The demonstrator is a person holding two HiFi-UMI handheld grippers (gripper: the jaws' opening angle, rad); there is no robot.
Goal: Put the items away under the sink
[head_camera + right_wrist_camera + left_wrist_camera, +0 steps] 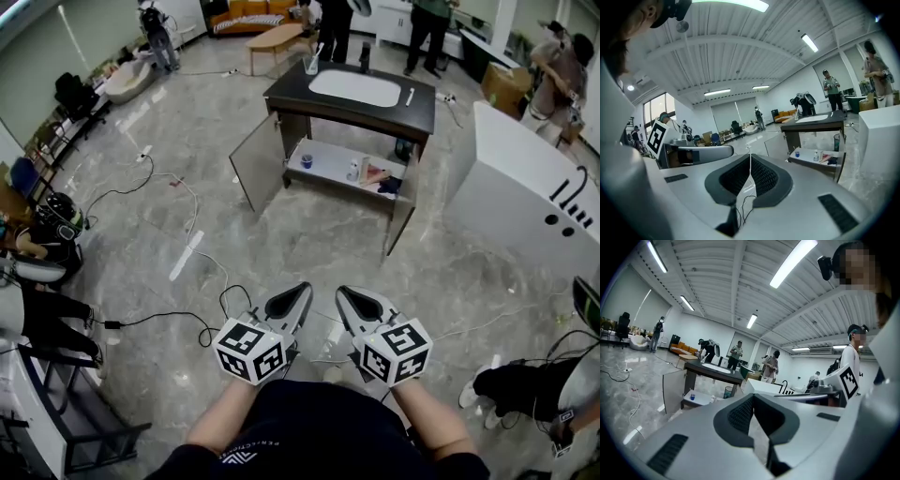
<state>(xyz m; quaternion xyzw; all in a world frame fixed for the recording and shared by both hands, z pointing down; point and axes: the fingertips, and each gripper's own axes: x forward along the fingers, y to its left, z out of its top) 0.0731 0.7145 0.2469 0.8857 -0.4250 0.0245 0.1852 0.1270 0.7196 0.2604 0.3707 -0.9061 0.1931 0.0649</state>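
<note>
Items [361, 171] under the sink [356, 87] — small, far off, indistinct.

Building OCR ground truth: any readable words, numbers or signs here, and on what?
Nothing legible.
Shirt: small white print, too blurred to read.
Cubes on left gripper and right gripper: black-and-white square markers only, no words.
Bottle under the sink: label too small to read.

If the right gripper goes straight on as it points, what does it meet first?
The way looks free above the floor; further on, probably the open left door, but depth is unclear.
</note>
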